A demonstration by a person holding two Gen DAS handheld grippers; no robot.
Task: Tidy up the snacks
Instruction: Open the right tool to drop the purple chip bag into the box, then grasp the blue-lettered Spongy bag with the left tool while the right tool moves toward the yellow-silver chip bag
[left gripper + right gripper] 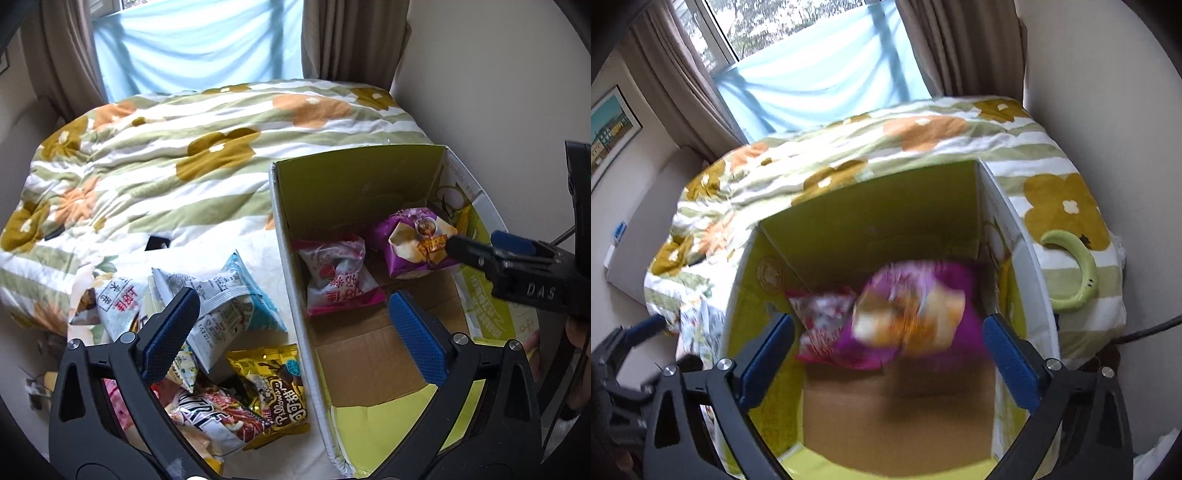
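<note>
Both grippers, left gripper (pixel 291 332) and right gripper (pixel 888 354), stand wide, empty; purple packet (pixel 908 314) judged light, crinkly, best pinched at its seam.

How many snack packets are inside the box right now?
2: a purple packet at the cardboard box's far right, and a pink packet left of it. None looks hidden.

Left wrist view: steep down, near, over box (pixel 369 350) left wall. Right wrist view: above box (pixel 897 417). Both share box, bed (pixel 166 155).
</note>
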